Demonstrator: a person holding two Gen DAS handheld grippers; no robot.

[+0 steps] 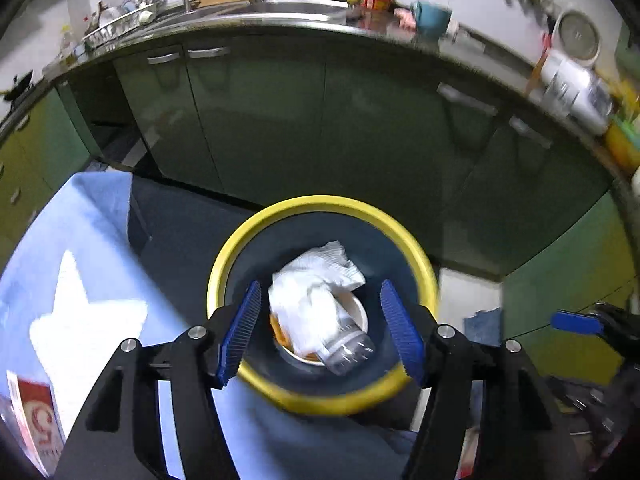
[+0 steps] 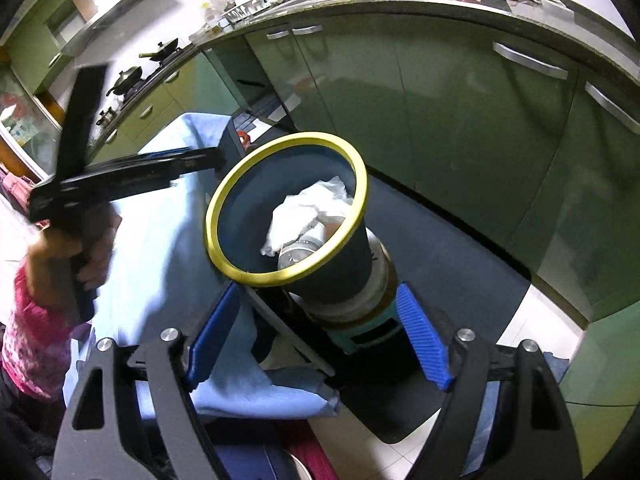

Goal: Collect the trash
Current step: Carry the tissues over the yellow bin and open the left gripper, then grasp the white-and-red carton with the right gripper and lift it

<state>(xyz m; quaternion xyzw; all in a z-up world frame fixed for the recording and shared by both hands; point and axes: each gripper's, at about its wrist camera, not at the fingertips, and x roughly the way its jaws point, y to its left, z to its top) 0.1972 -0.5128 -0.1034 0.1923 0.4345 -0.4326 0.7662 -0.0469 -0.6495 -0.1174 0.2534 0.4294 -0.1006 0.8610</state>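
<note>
A dark blue trash bin with a yellow rim (image 1: 316,201) stands beside a table with a light blue cloth (image 1: 88,216). Inside lie crumpled white paper (image 1: 316,280), a clear plastic bottle (image 1: 348,350) and a white cup with orange bits. My left gripper (image 1: 322,332) is open and empty, right above the bin's mouth. My right gripper (image 2: 320,340) is open and empty, lower down beside the bin (image 2: 224,200), near the table corner. In the right wrist view the left gripper's body shows, held high at the left.
Green kitchen cabinets (image 1: 320,120) and a cluttered counter with a sink (image 1: 280,8) curve behind the bin. A red and white carton (image 1: 36,416) lies on the cloth at lower left. A dark floor mat (image 2: 460,248) lies under the bin, which stands on a teal stool (image 2: 372,336).
</note>
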